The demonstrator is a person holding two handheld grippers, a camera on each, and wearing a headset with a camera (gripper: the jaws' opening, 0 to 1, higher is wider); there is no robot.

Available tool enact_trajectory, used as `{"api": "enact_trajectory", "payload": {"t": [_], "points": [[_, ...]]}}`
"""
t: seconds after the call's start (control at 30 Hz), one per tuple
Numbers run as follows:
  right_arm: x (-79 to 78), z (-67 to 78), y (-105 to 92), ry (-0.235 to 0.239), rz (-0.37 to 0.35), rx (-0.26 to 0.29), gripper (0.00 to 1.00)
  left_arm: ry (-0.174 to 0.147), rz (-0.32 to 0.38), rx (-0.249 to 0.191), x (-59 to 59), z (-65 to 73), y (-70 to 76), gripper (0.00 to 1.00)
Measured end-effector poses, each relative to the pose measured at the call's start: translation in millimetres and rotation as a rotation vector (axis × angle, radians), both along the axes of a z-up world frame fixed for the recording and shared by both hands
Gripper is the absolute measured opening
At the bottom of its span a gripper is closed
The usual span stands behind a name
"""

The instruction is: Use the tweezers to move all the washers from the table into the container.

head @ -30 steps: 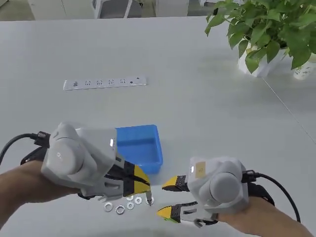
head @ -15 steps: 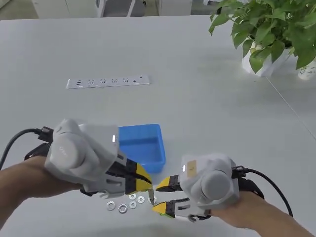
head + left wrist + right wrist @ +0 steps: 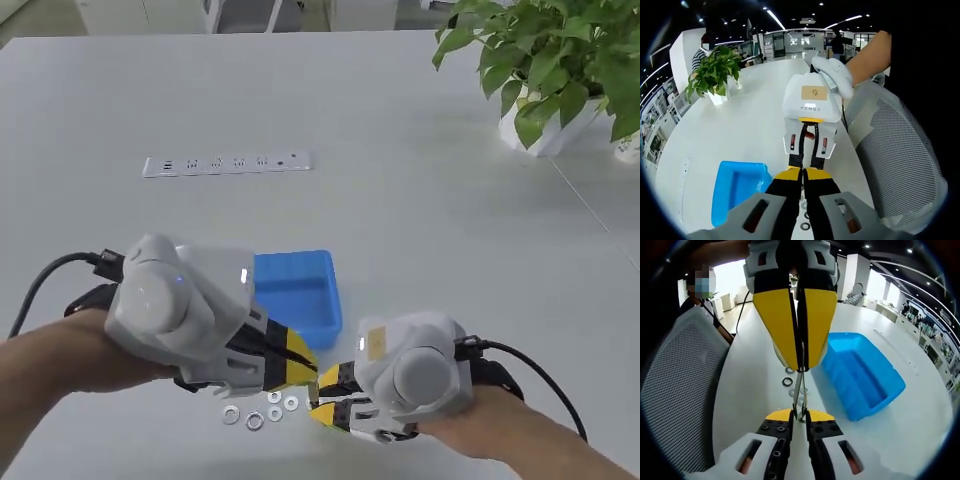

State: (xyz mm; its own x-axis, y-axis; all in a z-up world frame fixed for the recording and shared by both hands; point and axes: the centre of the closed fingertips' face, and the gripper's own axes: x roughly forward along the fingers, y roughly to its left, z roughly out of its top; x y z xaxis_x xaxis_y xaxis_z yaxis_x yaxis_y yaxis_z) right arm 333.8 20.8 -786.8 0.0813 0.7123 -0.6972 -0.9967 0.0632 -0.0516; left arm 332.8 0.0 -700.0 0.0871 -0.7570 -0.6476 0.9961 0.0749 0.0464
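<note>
**Two grippers tip to tip over the washers**

Several washers [image 3: 254, 422] lie loose near the table's [image 3: 420, 200] near edge, just on the near side of the blue container [image 3: 296, 295], as the head view shows. The left gripper [image 3: 303, 362] and the right gripper [image 3: 322, 395] point at each other above them. The right gripper view shows what the head view blurs. The left gripper's yellow jaws are clamped on thin tweezers [image 3: 799, 390], whose tips reach down between the right gripper's own jaws. Those jaws stand close on either side, but whether they pinch the tweezers cannot be told.
</note>
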Motion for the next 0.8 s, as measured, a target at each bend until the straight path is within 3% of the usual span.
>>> {"api": "enact_trajectory", "payload": {"t": [0.8], "points": [[-0.5, -2.5, 1.8, 0.059, -0.023, 0.012, 0.09, 0.010, 0.009, -0.009, 0.6, -0.7, 0.8, 0.05]]}}
